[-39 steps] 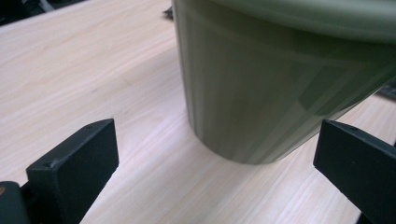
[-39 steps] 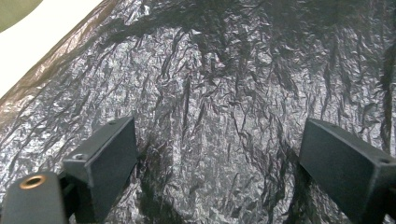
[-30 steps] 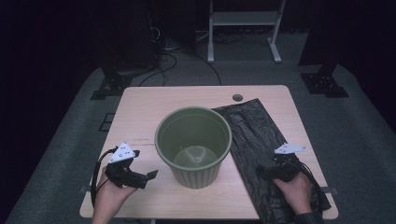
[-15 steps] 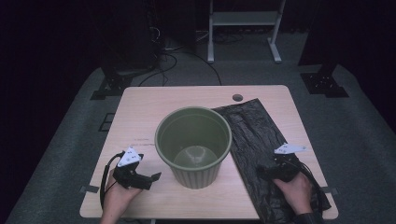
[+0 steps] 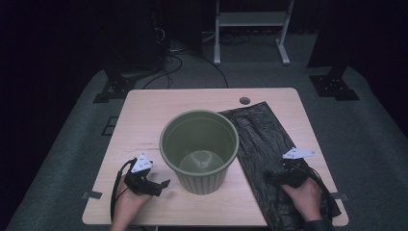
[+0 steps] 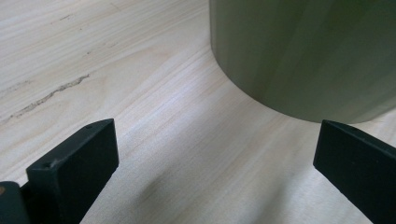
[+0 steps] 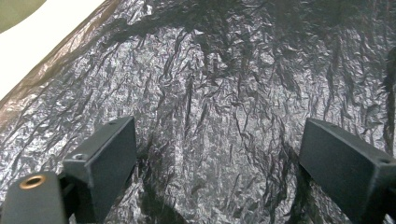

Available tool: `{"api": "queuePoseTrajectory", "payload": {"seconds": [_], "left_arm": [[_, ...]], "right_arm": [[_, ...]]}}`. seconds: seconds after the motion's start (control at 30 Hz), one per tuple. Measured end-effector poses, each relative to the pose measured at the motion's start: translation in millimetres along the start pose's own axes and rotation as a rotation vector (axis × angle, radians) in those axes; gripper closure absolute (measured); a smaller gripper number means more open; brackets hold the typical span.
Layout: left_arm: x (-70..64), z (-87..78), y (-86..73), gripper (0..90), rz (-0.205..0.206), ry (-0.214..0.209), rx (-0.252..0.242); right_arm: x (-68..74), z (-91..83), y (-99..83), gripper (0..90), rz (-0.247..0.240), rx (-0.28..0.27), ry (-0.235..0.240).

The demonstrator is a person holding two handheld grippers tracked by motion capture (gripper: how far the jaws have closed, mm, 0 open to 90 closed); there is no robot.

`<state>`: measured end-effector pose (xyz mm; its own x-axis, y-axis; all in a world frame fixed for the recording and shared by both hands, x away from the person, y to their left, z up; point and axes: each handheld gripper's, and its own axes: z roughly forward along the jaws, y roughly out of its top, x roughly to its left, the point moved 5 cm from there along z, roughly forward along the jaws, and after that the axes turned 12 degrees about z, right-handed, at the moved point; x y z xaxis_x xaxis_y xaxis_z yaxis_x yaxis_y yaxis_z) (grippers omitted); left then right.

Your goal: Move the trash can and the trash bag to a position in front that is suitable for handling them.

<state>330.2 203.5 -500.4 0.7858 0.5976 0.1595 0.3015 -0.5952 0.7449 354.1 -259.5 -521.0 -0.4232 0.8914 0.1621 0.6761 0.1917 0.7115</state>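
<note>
- The green bucket [image 5: 199, 150] stands upright near the middle of the desk [image 5: 154, 108], its mouth open to the high view and nothing lying in it.
- A black plastic bag [image 5: 269, 149] lies flat and crinkled on the right part of the desk, running from just beside the bucket's rim down to the near edge, where a corner hangs past it.
- The bag's left edge sits close against the bucket's right side; whether the two touch cannot be told.
- The left tongs [image 5: 161, 185] are held low over the bare wood at the near left, pointing toward the foot of the bucket.
- In the left gripper view the left tongs [image 6: 215, 172] stand wide open with nothing between the jaws; the bucket's ribbed wall [image 6: 308, 56] rises just ahead and to the right, near but apart from the jaw tips.
- The right tongs [image 5: 275, 179] hover over the lower part of the bag, with the hand [image 5: 304, 197] behind them near the desk's front edge.
- In the right gripper view the right tongs [image 7: 219, 163] are also spread wide, gripping nothing, with the wrinkled bag [image 7: 224, 84] beneath and between the jaws.
- A scratch [image 6: 46, 95] marks the wood left of the bucket.
- A small round hole [image 5: 244, 100] sits in the desk near its far edge.
</note>
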Motion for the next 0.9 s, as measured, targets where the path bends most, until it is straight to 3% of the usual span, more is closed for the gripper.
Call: {"api": "queuePoseTrajectory", "payload": {"seconds": [0.4,0.9], "left_arm": [[-1.6,19.0,-7.4,0.0,0.024,-0.024,0.070],[-0.6,18.7,-8.1,0.0,0.010,-0.015,0.071]], "right_arm": [[0.6,-0.4,-0.5,10.3,-0.003,0.001,0.005],[0.9,-1.2,-1.3,10.3,-0.007,0.003,0.008]]}}
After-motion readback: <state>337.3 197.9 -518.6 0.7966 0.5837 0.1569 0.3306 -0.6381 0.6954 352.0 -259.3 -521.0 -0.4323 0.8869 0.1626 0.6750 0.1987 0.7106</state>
